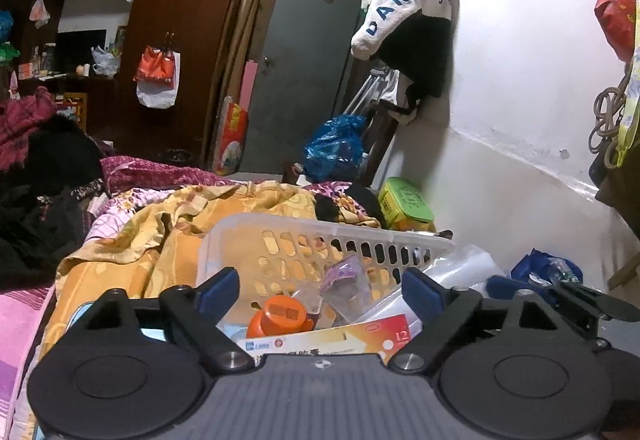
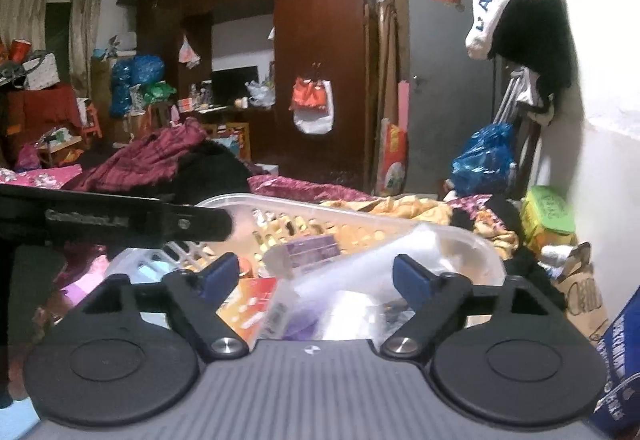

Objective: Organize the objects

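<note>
Fingers spread wide and holding nothing on both my left gripper (image 1: pixel 320 286) and my right gripper (image 2: pixel 314 274), each poised over the near rim of the white slotted basket (image 1: pixel 320 236) sitting on the bed's yellow floral quilt (image 1: pixel 168 240). The orange-capped bottle (image 1: pixel 278 316) lies straight ahead, just below and between my left fingers, beside the red-and-white medicine box (image 1: pixel 356 336), whose long axis runs crosswise to them. I judge the left the nearer for it, while my right faces clear plastic bags (image 2: pixel 360 272).
</note>
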